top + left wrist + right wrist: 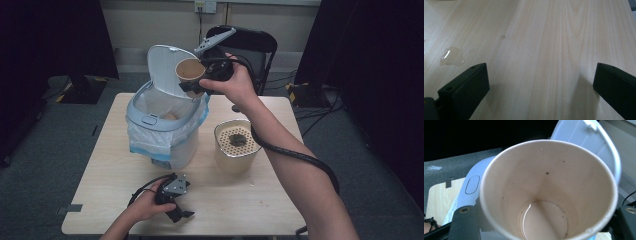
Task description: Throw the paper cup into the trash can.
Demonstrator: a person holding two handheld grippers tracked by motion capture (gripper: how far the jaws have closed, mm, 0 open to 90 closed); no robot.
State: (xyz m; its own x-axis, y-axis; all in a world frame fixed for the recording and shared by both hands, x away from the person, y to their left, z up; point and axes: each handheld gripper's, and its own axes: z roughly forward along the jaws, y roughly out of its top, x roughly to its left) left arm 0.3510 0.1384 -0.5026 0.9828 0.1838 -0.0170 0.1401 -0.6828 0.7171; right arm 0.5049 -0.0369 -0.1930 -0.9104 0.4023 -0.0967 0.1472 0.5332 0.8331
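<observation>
Paper cup (pixel 190 70), nearly drained, held tilted in the right gripper (pixel 196 85) jaws above the open bin (pixel 150 119) near the table's (pixel 230 210) far-left corner, likely for dropping. Left gripper (pixel 176 212) rests wide-jawed and empty at the near edge.

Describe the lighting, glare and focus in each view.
High view: dim, dark surroundings, the table evenly lit. Left gripper view: sharp wood grain, glare on a small puddle. Right gripper view: the paper cup looms close, bright and soft, liquid glinting at its bottom.
</observation>
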